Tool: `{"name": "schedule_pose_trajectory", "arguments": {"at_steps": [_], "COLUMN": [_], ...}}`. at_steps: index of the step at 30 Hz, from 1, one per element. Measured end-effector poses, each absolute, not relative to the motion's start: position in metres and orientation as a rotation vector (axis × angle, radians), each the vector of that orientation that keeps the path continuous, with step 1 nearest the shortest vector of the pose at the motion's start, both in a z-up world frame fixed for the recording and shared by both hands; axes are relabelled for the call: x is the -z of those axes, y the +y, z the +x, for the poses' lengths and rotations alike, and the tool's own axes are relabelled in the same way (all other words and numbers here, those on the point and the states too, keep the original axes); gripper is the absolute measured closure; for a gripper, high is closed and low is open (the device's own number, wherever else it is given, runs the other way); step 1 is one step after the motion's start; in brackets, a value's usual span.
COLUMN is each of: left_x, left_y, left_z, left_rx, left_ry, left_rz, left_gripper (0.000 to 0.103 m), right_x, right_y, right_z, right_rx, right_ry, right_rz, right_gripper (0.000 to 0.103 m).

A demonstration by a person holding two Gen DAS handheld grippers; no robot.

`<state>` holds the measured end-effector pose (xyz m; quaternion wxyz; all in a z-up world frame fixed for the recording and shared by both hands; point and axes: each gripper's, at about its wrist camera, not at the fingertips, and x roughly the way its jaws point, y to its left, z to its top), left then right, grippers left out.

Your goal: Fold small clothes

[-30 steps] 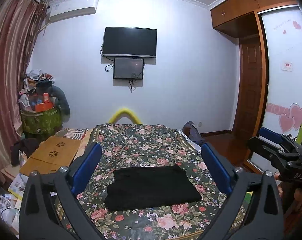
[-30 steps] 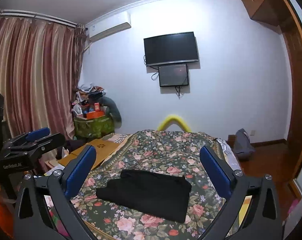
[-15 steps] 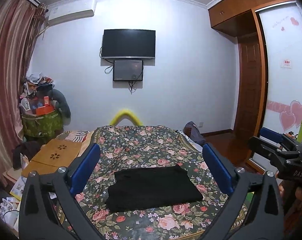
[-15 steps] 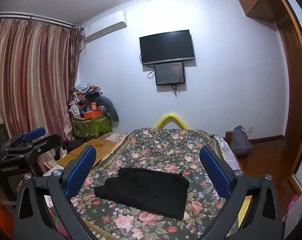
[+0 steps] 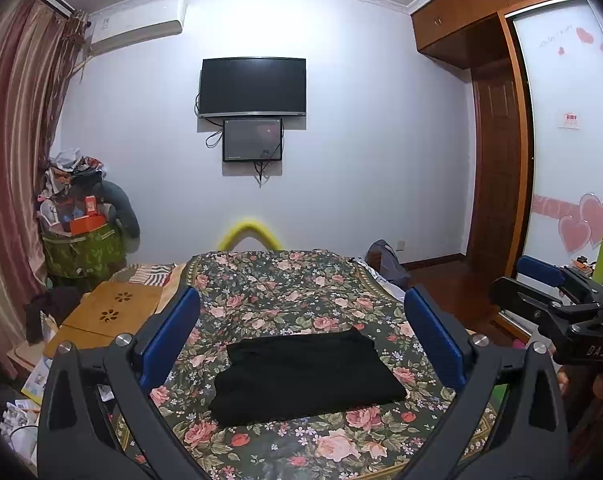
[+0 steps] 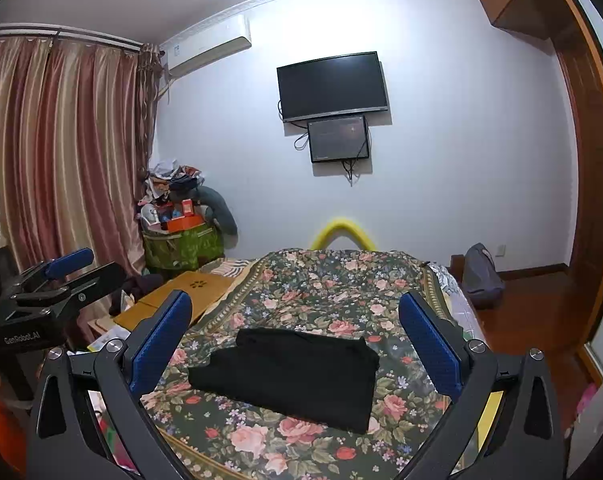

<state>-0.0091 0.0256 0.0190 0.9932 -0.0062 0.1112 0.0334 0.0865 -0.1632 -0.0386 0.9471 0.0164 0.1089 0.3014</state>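
One black garment (image 5: 307, 378) sits on the floral bedspread (image 5: 277, 292), near the front edge of the bed, roughly centred between our blue finger pads in both wrist views. It's folded into a compact rectangle, flat, with the layers stacked. From the right wrist view (image 6: 291, 372) we see a stepped outline: an upper layer set back toward the far side, and a lower layer sticking out toward the left corner. Edges look fairly straight and the right end is squared off. The fabric is matte black with no visible print; it's too dark to make out seams or say what type of garment it is, possibly shorts or a small top.

Our left gripper (image 5: 301, 340) is spread wide, empty, held above and in front of the garment without touching it. Our right gripper (image 6: 295, 340) is the same: fingers wide apart, holding nothing, clear of the cloth. Each gripper shows at the edge of the other's view, right gripper (image 5: 557, 312) off to the right, left gripper (image 6: 49, 300) off to the left.

A wooden lap table (image 5: 109, 312) lies beside the bed on the left. A TV (image 5: 252, 86) is on the far wall.
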Motion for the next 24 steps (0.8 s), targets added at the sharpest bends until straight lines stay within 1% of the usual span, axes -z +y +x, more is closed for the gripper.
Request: {"name": "schedule_pose_trajectory", "arguments": {"at_steps": [24], "left_x": [-0.0166], "left_y": [0.0263], "left_z": [-0.0076], "left_rx": [-0.040], "left_ry": [0.232], "left_rz": [-0.008], "left_gripper": [0.000], "right_x": [0.0373], "right_y": [-0.1646], "right_z": [0.0825], "right_rx": [-0.603], "right_ry": [0.216], "right_rz": [0.032], "right_gripper": [0.000]}}
